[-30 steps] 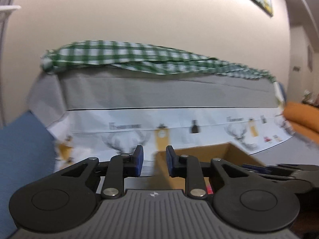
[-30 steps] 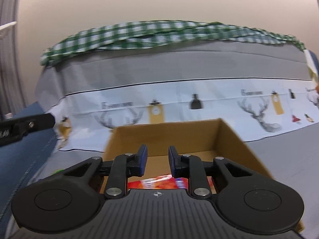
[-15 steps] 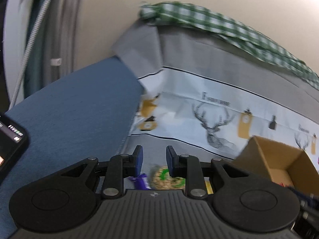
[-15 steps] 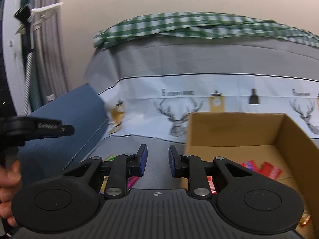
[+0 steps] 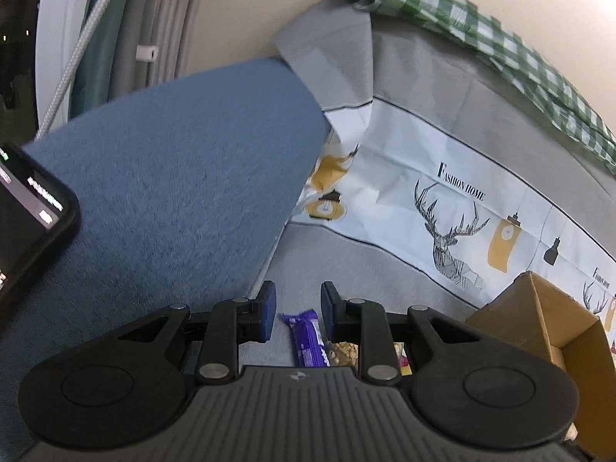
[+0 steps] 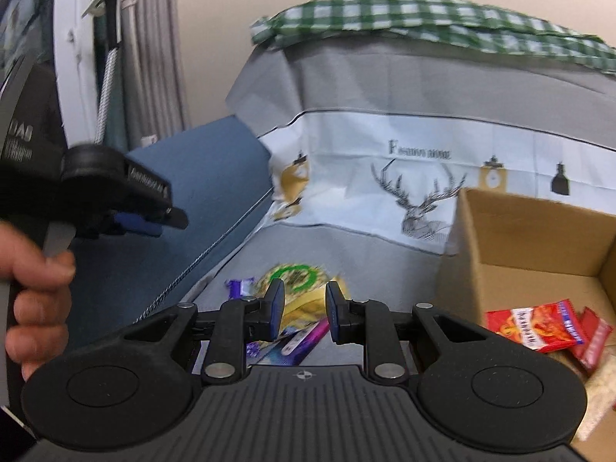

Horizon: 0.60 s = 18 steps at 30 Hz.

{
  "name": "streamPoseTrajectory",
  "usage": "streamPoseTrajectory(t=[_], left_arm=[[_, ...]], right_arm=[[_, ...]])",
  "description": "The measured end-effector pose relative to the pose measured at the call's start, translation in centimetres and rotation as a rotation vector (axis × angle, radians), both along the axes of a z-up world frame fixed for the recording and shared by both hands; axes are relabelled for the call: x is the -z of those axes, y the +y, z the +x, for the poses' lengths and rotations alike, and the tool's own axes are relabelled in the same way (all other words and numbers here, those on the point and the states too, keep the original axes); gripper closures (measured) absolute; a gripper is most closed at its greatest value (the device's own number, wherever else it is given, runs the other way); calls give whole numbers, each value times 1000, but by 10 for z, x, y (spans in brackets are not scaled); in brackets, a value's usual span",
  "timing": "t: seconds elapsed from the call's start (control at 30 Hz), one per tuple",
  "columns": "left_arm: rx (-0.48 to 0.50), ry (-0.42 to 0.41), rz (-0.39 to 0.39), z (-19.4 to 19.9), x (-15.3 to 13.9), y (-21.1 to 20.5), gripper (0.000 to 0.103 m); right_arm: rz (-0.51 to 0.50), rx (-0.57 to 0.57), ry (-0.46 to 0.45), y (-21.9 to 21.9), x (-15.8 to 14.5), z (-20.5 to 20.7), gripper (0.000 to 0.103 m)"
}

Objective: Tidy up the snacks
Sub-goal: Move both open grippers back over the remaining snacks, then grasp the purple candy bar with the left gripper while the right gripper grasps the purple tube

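Note:
Loose snacks lie on the grey sofa seat beside a cardboard box (image 6: 519, 238). My left gripper (image 5: 298, 308) hovers open over a purple snack bar (image 5: 306, 340), with a nut pack (image 5: 344, 350) just right of it and nothing between the pads. My right gripper (image 6: 304, 308) is open and empty above a green and yellow bag (image 6: 300, 281), the purple bar (image 6: 240, 287) and a purple and pink packet (image 6: 304, 340). Red packets (image 6: 535, 325) lie inside the box. At the left of the right wrist view, a hand (image 6: 34, 288) holds the left gripper (image 6: 127, 200).
A blue sofa arm (image 5: 154, 192) rises left of the snacks. The backrest carries a deer-print cover (image 5: 450, 231) and a green checked cloth (image 5: 500, 38). A phone (image 5: 23, 208) shows at the left edge. The box corner (image 5: 558, 327) sits close on the right.
Both views have swung left and down, from the backrest and box to the snack pile by the blue arm. The left gripper has rolled. Both jaw gaps look the same.

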State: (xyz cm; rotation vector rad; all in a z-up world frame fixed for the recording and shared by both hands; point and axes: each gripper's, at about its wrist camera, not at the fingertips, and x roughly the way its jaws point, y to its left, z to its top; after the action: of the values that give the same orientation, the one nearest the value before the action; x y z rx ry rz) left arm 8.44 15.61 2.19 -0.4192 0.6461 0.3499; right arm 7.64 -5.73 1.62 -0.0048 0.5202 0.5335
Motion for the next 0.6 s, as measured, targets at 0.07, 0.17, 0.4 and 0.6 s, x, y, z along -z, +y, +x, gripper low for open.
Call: streamPoseTrajectory(t=[0.07, 0.17, 0.4, 0.6], left_arm=[[16, 21, -4, 3, 4, -1, 76], [66, 57, -9, 10, 11, -5, 76], [120, 157, -105, 25, 36, -8, 73], [117, 219, -123, 44, 52, -7, 67]], right_arm=[[-5, -14, 22, 7, 6, 2, 79], [-26, -42, 51, 19, 18, 3, 79], [-58, -60, 125, 47, 50, 12, 69], [-54, -19, 232, 57, 77, 33, 57]])
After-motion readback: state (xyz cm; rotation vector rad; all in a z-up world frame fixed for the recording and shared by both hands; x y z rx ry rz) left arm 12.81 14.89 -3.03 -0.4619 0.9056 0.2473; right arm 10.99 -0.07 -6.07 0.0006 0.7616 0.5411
